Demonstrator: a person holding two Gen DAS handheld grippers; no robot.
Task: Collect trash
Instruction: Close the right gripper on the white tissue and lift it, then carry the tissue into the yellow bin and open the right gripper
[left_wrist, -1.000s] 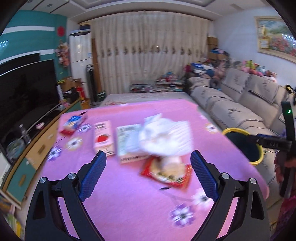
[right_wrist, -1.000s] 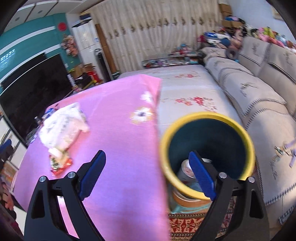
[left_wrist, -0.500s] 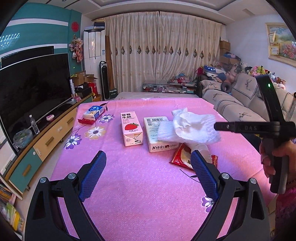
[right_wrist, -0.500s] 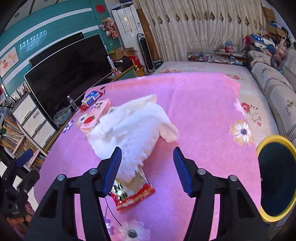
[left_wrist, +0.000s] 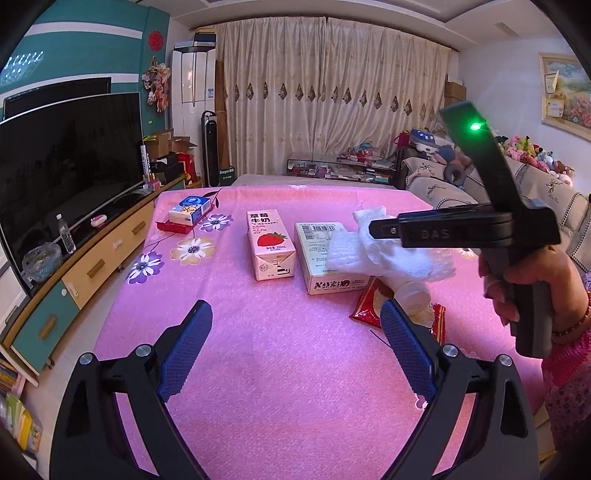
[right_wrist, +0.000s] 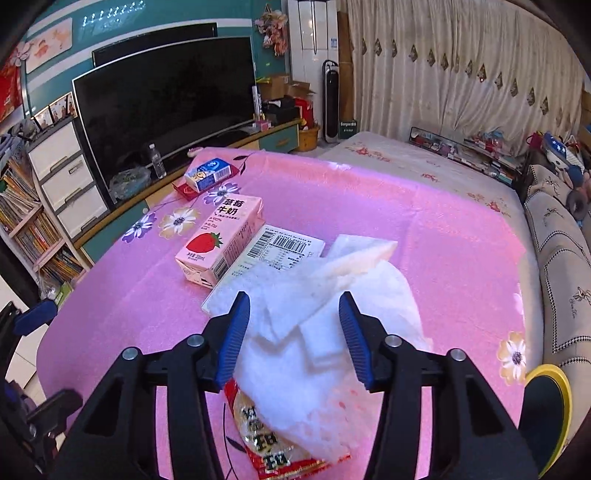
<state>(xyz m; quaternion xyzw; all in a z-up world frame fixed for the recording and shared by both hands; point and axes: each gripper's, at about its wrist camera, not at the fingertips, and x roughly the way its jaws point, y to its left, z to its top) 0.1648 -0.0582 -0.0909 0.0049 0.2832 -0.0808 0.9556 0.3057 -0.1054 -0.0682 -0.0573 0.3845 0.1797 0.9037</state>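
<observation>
A crumpled white tissue (right_wrist: 325, 295) lies over a white barcode box (right_wrist: 273, 251) and a red snack wrapper (right_wrist: 266, 443) on the pink tablecloth. My right gripper (right_wrist: 293, 317) straddles the tissue and its jaws are closing, with the tissue between them and the pads not clearly pressing on it. In the left wrist view the right gripper (left_wrist: 373, 227) hovers over the tissue (left_wrist: 384, 251), held by a hand. My left gripper (left_wrist: 295, 332) is open above bare cloth with nothing between its fingers. A pink strawberry milk carton (left_wrist: 271, 243) lies left of the box (left_wrist: 321, 251).
A yellow-rimmed bin (right_wrist: 546, 406) stands off the table's right edge by the sofa (right_wrist: 554, 240). A blue tissue pack (left_wrist: 190, 208) on a red packet sits at the far left corner. A television (left_wrist: 66, 155) and low cabinet run along the left.
My right gripper swung from over the bin back to the table, came down around the white tissue and narrowed its jaws. The left gripper shifted slightly, then held still.
</observation>
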